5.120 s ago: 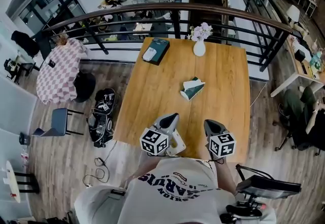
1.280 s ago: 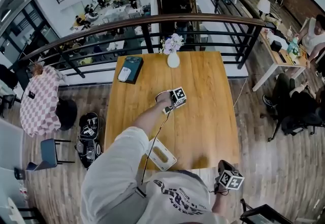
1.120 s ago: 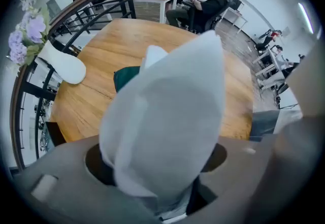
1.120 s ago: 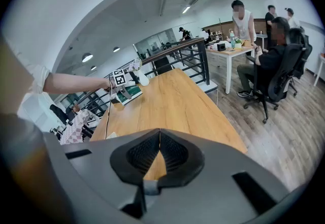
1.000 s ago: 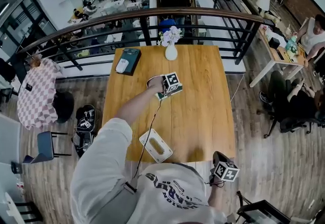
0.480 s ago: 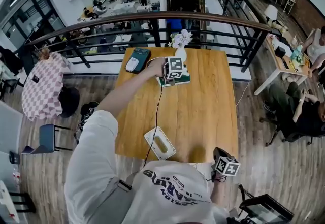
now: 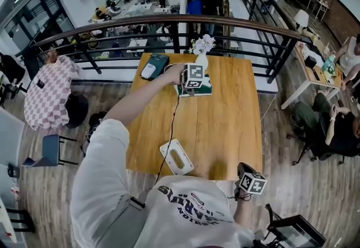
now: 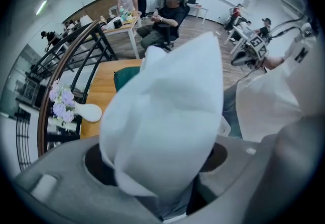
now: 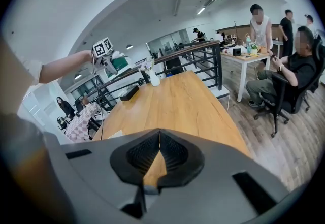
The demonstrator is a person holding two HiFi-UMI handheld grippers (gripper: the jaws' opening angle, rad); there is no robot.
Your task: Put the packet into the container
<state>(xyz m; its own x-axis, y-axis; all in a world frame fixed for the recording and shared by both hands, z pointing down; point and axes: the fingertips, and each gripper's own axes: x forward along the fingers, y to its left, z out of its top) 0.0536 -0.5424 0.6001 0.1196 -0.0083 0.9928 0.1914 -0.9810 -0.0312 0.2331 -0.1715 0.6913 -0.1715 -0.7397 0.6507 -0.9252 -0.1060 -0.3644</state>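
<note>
Head view: a person stood at the near end of a table [image 7: 225,129]; the left arm reached far out over it; the right arm stayed close to the body.
Left claw [image 7: 190,88]: it pointed down over the table's far half, its marker cube on top; its jaws pinched the packet by the white top.
Packet [image 7: 202,90]: green, with white tissue [image 8: 162,116] sticking out; it hung under the left claw and showed past the cube on the near and right sides; in the right claw view it was in the air, clear of the tabletop.
Left claw view: the tissue filled the gap between both jaws and rose well past them; a strip of the green body showed behind it.
Container [image 7: 176,157]: a white, shallow, oblong tray; it lay at the table's near edge, left of the middle, on the wood; it was well apart from the packet and from both claws.
Right claw [image 7: 242,169]: it was low at the person's right, beside the table's near right corner; its jaws were pressed together, tips touching, with nothing between them.
Vase [image 7: 201,61]: white, with pale flowers; it stood at the far edge, just beyond the left claw.
Box [image 7: 154,65]: dark and flat, with a white thing on it; it lay at the far left corner.
Cable [image 7: 171,129]: thin and dark; it ran from the left claw back to the person.
Rail [image 7: 169,21]: a curved dark railing beyond the table.
</note>
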